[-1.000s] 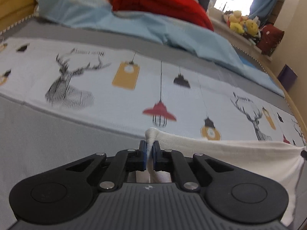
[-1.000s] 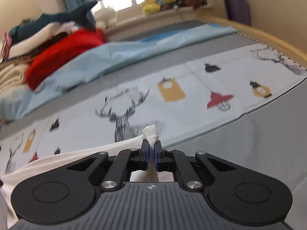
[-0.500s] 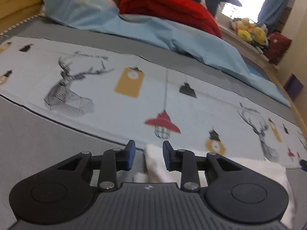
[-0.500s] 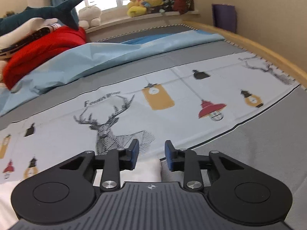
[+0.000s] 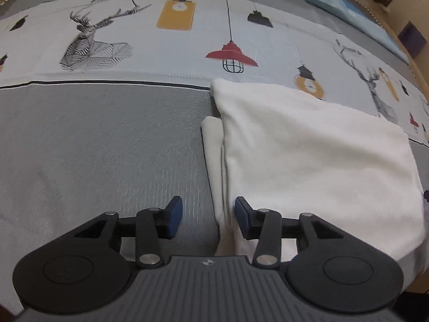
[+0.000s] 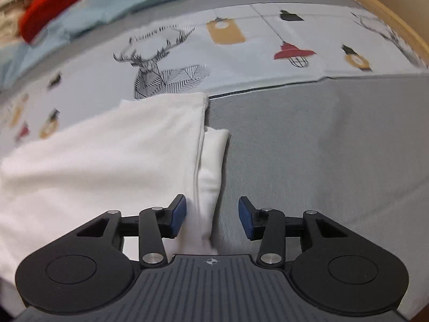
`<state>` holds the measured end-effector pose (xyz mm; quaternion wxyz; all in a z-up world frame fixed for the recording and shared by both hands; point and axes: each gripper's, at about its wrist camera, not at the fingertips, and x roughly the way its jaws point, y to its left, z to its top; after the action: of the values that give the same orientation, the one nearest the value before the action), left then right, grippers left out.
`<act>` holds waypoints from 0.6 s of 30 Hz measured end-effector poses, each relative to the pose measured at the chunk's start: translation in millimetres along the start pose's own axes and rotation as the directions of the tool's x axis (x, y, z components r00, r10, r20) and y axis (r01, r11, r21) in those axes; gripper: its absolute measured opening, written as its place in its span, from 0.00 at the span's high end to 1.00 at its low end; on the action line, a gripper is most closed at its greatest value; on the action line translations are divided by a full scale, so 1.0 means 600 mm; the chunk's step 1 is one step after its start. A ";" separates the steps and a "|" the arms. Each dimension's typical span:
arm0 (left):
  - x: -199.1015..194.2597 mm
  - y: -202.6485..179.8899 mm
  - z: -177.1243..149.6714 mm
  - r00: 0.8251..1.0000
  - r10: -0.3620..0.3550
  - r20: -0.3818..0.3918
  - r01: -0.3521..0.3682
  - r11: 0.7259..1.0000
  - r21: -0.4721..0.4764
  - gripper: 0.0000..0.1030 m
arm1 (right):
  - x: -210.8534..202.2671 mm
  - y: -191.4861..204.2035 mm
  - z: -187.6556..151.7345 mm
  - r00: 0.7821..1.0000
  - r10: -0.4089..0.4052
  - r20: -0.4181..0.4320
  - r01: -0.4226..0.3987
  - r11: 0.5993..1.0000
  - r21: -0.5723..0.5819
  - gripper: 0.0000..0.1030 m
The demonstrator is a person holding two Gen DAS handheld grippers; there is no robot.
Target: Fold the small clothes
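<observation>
A white garment [image 5: 308,145] lies folded flat on the bed, with a lower layer sticking out along its left edge [image 5: 213,145]. My left gripper [image 5: 208,216] is open and empty, held over the near left edge of the garment. In the right wrist view the same white garment [image 6: 107,145] lies flat, with a lower layer showing at its right edge [image 6: 213,155]. My right gripper [image 6: 212,213] is open and empty over that near right edge. Neither gripper holds cloth.
The garment rests on a grey bedcover [image 5: 107,145] and partly on a pale sheet printed with deer and lamps [image 5: 161,40]. A light blue blanket [image 6: 134,5] and a red item [image 6: 53,8] lie further back. A wooden bed rim [image 6: 388,16] runs along the right.
Both grippers were shut on corners of the white garment a second ago, then opened and let it go. They have pulled back and tilted down, and the garment now lies folded flat.
</observation>
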<state>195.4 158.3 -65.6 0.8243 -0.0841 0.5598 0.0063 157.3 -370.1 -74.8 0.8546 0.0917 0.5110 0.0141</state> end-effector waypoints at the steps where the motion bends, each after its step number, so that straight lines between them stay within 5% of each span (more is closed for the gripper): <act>1: -0.007 -0.002 -0.009 1.000 -0.011 -0.004 0.011 1.000 0.004 0.53 | -0.008 0.002 -0.009 1.000 0.011 -0.008 -0.011 1.000 -0.024 0.57; 5: -0.012 -0.011 -0.036 0.992 -0.095 -0.082 0.096 0.995 0.010 0.58 | -0.018 -0.006 -0.044 0.995 0.039 -0.089 -0.044 0.997 -0.061 0.57; 9: -0.005 -0.032 -0.073 0.988 -0.052 -0.149 0.069 0.992 0.110 0.81 | -0.013 -0.014 -0.075 0.985 0.015 -0.173 -0.028 0.997 -0.073 0.57; 10: -0.002 -0.035 -0.080 0.986 -0.045 -0.163 0.067 0.989 0.133 0.95 | -0.010 -0.015 -0.079 0.983 0.010 -0.186 -0.026 0.996 -0.080 0.57; 11: 0.001 -0.036 -0.086 0.982 -0.046 -0.182 0.074 0.986 0.148 0.95 | -0.010 -0.014 -0.086 0.980 0.005 -0.198 -0.023 0.996 -0.088 0.58; 12: -0.003 -0.037 -0.089 0.983 -0.041 -0.177 0.071 0.984 0.163 0.95 | -0.012 -0.013 -0.088 0.980 0.004 -0.200 -0.023 0.995 -0.096 0.61; 14: -0.017 -0.030 -0.090 0.987 -0.064 -0.150 0.086 0.985 0.147 0.96 | -0.023 -0.011 -0.088 0.983 0.027 -0.182 -0.047 0.994 -0.103 0.90; 15: -0.026 -0.023 -0.091 0.987 -0.080 -0.136 0.097 0.987 0.125 0.96 | -0.033 -0.012 -0.086 0.986 0.043 -0.162 -0.060 0.993 -0.100 0.95; 18: -0.054 -0.011 -0.099 0.989 -0.117 -0.093 0.126 0.987 0.096 0.97 | -0.070 -0.023 -0.083 0.989 0.093 -0.112 -0.099 0.994 -0.044 0.97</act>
<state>129.0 145.9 -56.2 0.8012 -0.0761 0.5886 -0.0763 92.4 -381.8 -63.7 0.8255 0.0942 0.5517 0.0727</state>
